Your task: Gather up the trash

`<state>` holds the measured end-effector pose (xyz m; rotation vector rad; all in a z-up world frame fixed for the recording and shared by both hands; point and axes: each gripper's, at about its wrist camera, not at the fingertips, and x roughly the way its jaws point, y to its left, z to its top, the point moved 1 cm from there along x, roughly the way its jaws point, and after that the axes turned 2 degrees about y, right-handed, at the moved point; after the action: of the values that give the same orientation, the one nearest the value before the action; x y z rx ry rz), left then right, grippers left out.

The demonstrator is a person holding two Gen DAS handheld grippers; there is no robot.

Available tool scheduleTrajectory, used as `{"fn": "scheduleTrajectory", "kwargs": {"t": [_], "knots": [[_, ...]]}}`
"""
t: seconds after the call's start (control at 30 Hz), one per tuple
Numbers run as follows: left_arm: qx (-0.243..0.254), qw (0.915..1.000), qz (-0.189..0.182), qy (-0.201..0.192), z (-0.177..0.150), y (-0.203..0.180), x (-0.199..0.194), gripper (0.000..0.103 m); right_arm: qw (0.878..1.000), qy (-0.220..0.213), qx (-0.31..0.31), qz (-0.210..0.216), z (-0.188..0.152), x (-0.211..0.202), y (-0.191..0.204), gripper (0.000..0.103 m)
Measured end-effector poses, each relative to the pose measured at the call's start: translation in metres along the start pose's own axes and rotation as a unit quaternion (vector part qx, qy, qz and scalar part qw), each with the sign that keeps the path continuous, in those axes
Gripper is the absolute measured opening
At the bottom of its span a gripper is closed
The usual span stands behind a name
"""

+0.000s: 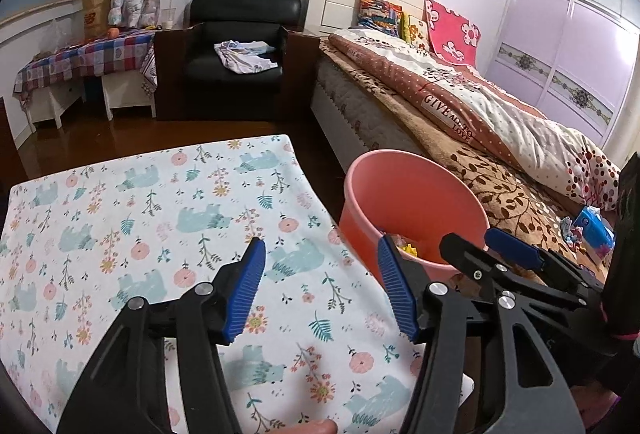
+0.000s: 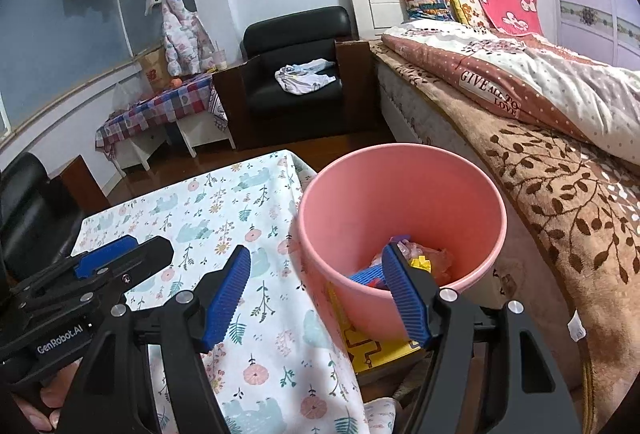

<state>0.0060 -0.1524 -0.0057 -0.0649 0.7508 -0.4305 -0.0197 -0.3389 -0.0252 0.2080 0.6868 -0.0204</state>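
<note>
- The table (image 1: 120, 218), under a bear-and-flower cloth, stood just left of the bin and carried no visible litter, which suggested the clearing there was largely done.
- The left claw (image 1: 320, 286) hung over the table's near corner, left of the bin, its blue pads wide apart and nothing between them; it appeared free to reach for the next scrap.
- The right claw (image 2: 316, 294) sat at the bin's near rim, one pad over the cloth and the other in front of the bin's mouth, jaws spread and empty; from that pose it looked placed for dropping litter in rather than picking any up.
- The pink bin (image 2: 404, 170) stood upright on the floor between table and bed, seemingly put there so either hand could reach it.
- Inside the bin lay the collected trash (image 2: 428, 258): crumpled pale wrappers, a yellow scrap and a blue piece, filling only the bottom. Their exact kinds could not be told.
- A yellow printed sheet or box (image 2: 376, 350) lay flat under or beside the bin's base; which could not be told.
- On the bed (image 1: 520, 202), right of the bin, a crumpled wrapper (image 1: 571, 230) lay beside a blue packet (image 1: 596, 230), well apart from the bin and probably the next pickup.
</note>
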Motion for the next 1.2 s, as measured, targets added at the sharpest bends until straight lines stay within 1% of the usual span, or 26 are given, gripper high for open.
{"fn": "scheduleTrajectory", "kwargs": {"t": [0.23,0.5,0.8,1.2], "knots": [[-0.008,0.9999,0.007,-0.002,-0.006,0.009,-0.006,0.054,1.000,0.002,-0.004,-0.005,-0.005,-0.002,0.010,0.068],[-0.019,0.9997,0.013,-0.002,-0.011,0.017,-0.008,0.050,1.000,0.004,-0.004,-0.005,-0.007,-0.001,0.012,0.068],[-0.023,0.9996,0.018,0.003,-0.017,0.022,-0.007,0.050,1.000,0.010,-0.010,-0.006,-0.014,0.002,0.019,0.068],[-0.018,0.9995,0.024,0.004,-0.021,0.023,-0.005,0.049,1.000,0.017,-0.004,-0.003,-0.018,0.008,0.018,0.068]]}}
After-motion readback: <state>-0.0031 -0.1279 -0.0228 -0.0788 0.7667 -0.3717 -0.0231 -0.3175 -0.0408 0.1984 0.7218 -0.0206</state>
